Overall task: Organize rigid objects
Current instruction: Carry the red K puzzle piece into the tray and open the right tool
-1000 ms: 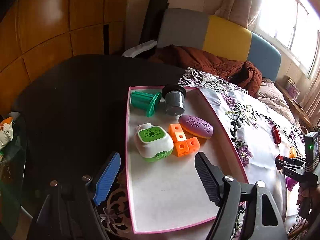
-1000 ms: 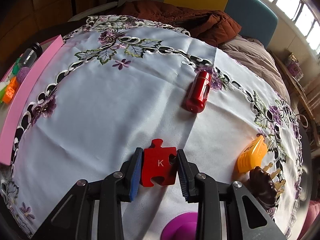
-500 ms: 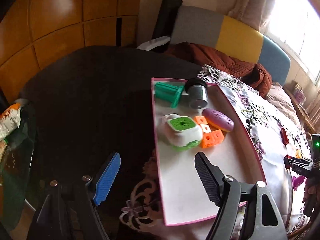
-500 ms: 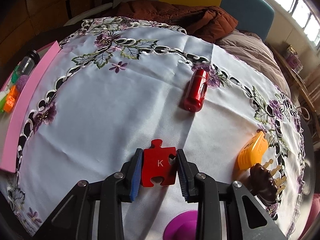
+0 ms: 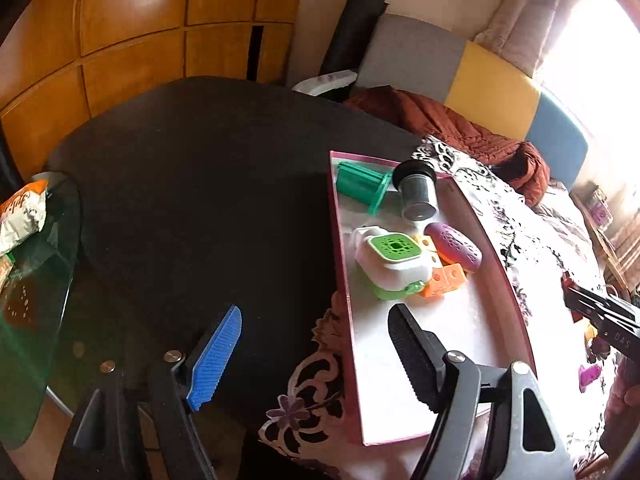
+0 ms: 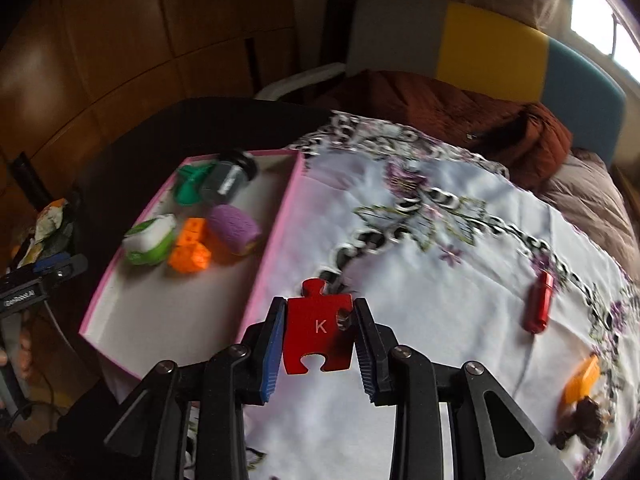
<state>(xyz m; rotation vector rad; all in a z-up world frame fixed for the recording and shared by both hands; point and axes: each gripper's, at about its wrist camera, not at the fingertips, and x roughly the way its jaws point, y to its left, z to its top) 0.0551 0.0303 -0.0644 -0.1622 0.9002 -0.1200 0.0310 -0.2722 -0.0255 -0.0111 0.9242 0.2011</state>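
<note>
Right gripper [image 6: 320,340]: jaws pinching red K puzzle piece [image 6: 319,330], held above white cloth [image 6: 420,320] just right of pink tray [image 6: 276,236] wall. Left gripper [image 5: 316,354]: jaws spread, empty, at tray's near left edge. In tray: white-green box [image 5: 394,262], orange cubes [image 5: 446,278], purple oval [image 5: 454,246], green spool [image 5: 360,186], grey jar [image 5: 416,194]. On cloth farther right: red cylinder [image 6: 538,306], orange plug [image 6: 582,378].

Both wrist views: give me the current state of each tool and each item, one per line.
Right tool: shut on the red K puzzle piece, held above the tablecloth.
Left tool: open, empty.
Pink tray: holds five items, near half bare.
Grey jar: lying on its side in the tray.
Red cylinder: lying on the tablecloth, outside the tray.
</note>
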